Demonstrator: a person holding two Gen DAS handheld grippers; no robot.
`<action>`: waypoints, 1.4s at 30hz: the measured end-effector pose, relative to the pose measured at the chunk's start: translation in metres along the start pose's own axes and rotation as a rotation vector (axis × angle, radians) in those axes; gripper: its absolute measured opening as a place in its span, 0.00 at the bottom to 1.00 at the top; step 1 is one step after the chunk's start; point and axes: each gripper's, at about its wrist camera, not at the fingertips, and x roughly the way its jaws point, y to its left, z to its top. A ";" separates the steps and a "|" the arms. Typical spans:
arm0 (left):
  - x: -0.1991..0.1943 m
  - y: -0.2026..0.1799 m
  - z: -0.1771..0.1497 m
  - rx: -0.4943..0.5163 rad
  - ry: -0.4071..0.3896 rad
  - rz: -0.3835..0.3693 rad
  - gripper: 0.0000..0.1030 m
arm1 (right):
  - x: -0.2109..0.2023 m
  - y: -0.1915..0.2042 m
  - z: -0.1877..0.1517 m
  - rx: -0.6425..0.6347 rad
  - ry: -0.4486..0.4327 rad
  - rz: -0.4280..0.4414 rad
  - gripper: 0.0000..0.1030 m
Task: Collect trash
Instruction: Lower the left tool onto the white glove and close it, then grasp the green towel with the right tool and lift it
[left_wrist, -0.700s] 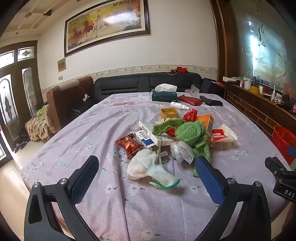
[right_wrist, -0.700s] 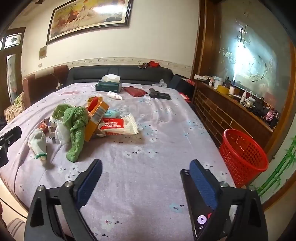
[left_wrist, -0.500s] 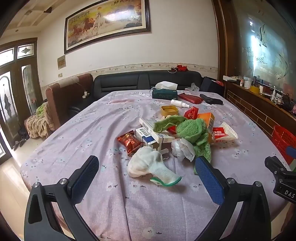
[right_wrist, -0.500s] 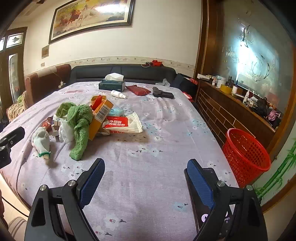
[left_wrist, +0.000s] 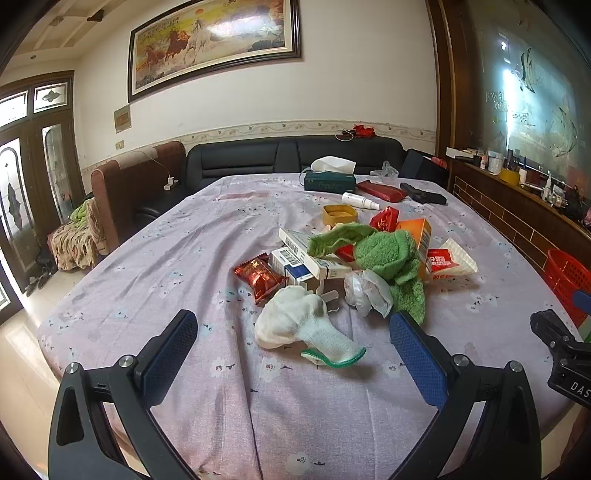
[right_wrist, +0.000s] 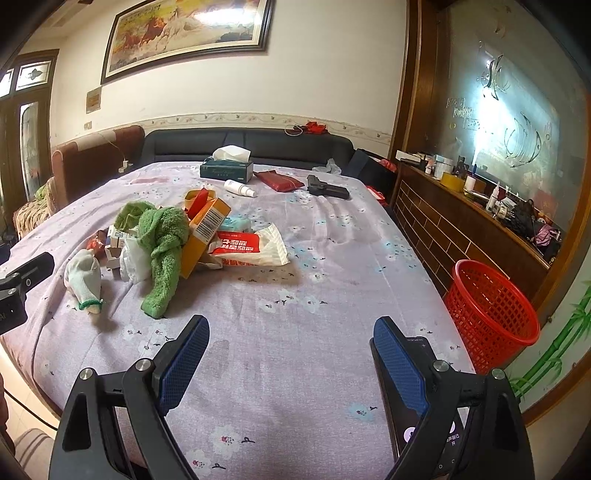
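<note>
The risk, as I judge it, is in grabbing from a heap: the white glove (left_wrist: 295, 325) lies just ahead of my left claw (left_wrist: 293, 349), between the spread fingers' line and the pile, and its limp cuff may slip out or drag the clear plastic wrap (left_wrist: 367, 291) and green towel (left_wrist: 388, 258) along if I close carelessly. The boxes (left_wrist: 306, 258) and red snack packet (left_wrist: 260, 277) behind it are stacked loosely and could scatter across the tablecloth (left_wrist: 166, 266). The red basket (right_wrist: 491, 306) stands on the floor off to the right of my right claw (right_wrist: 291, 363), below the table edge, so a long carry could drop things short. A phone (right_wrist: 417, 398) lies right under my right claw's right finger; I could knock it off. Both claws are spread wide, holding and touching nothing.
</note>
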 end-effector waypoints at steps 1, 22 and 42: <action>0.000 0.000 -0.001 0.002 0.002 0.000 1.00 | 0.000 0.000 0.000 0.001 0.001 0.002 0.90; 0.043 0.018 -0.003 -0.084 0.147 -0.126 0.93 | 0.021 -0.003 0.003 0.029 0.056 0.171 0.62; 0.132 0.036 0.008 -0.096 0.309 -0.144 0.38 | 0.069 0.053 0.073 0.034 0.150 0.507 0.52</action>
